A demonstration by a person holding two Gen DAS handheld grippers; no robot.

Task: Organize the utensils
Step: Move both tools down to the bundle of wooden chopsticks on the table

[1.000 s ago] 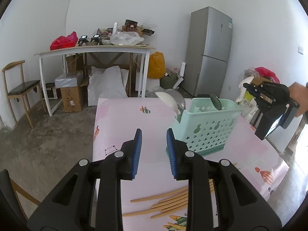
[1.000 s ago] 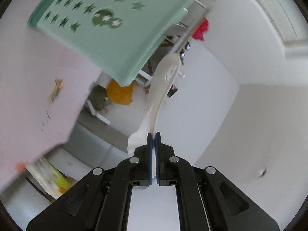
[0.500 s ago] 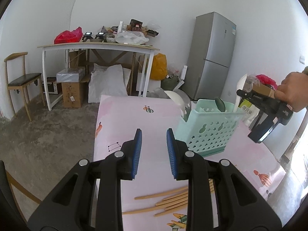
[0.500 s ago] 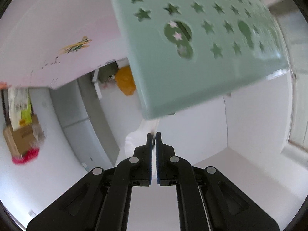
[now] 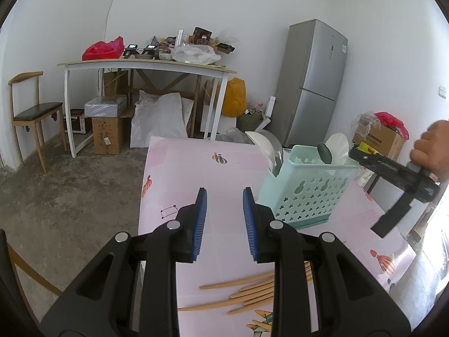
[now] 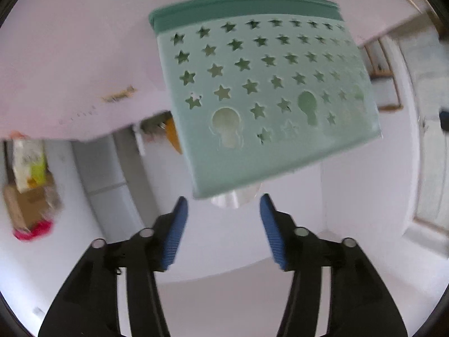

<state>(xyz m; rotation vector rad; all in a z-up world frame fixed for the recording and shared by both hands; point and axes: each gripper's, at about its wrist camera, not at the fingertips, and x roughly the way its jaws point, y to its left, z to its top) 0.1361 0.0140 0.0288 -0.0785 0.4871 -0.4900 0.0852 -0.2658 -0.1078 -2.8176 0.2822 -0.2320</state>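
Pink table (image 5: 213, 174): basket (image 5: 306, 193) just beyond right gripper's (image 6: 221, 224) opening, empty jaws.

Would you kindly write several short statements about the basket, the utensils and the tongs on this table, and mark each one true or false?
1. The mint green basket stands upright on the pink table. True.
2. The wooden chopsticks are already in the basket. False: they lie loose on the table, near the left tongs.
3. The left tongs grip a spoon. False: nothing is between them.
4. A white spoon sticks up out of the basket. True.
5. The right tongs are clamped shut. False: they are opening, with only the white spoon's end near the gap, untouched by the pads.
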